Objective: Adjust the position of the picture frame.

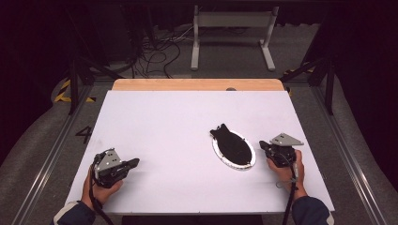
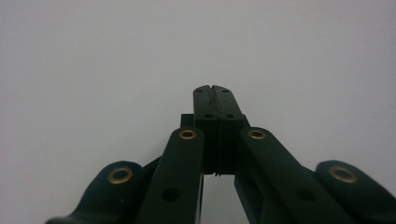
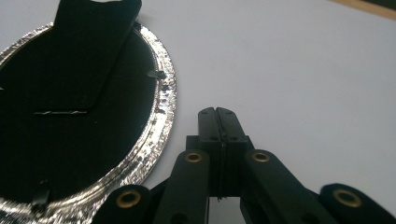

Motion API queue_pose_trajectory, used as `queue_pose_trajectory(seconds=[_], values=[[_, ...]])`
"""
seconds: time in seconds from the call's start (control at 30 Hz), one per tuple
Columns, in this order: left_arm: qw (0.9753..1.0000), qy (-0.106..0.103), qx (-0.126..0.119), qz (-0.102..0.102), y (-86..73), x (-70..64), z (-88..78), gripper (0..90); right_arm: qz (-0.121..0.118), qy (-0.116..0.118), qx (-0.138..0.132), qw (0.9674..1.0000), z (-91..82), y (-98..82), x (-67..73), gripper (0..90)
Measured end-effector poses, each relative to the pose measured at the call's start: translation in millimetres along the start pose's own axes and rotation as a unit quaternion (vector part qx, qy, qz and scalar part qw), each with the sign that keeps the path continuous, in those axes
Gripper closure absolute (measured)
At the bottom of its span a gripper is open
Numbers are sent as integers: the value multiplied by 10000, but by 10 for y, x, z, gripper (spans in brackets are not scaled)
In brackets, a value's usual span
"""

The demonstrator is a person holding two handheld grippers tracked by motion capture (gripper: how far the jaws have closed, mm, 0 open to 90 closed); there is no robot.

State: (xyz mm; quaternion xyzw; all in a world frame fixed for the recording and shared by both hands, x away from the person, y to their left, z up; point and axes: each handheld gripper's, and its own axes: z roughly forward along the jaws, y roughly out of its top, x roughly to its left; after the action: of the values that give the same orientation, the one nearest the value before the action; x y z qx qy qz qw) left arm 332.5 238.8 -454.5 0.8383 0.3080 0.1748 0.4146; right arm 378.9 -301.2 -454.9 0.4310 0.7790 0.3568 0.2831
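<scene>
A black oval piece with a silver foil rim (image 1: 233, 150) lies on the white table, right of centre, with a black tab sticking out at its far end. In the right gripper view that foil-rimmed piece (image 3: 79, 135) takes up the left side. My right gripper (image 1: 263, 146) rests on the table just right of the oval, apart from it, jaws shut and empty (image 3: 216, 112). Near the front left of the table my left gripper (image 1: 135, 162) lies flat, pointing right, jaws pressed together with nothing between them (image 2: 213, 88).
The white table top (image 1: 178, 117) has a wooden strip (image 1: 197, 85) along its far edge. Beyond it stand a white metal frame (image 1: 232, 33) and loose cables on the floor. Dark rails run along both sides of the table.
</scene>
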Motion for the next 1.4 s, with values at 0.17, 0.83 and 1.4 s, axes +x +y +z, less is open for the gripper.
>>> queue_pose_trajectory(seconds=[0.17,0.83,1.4], values=[[9997,-61,133,207,51,-55,96,900,-24,107,186,9998,116,79,26,900],[9974,-285,289,593,301,-149,425,900,-134,420,447,9980,206,158,183,900],[9948,-558,334,781,578,-227,773,900,-512,910,397,9937,111,159,747,900]])
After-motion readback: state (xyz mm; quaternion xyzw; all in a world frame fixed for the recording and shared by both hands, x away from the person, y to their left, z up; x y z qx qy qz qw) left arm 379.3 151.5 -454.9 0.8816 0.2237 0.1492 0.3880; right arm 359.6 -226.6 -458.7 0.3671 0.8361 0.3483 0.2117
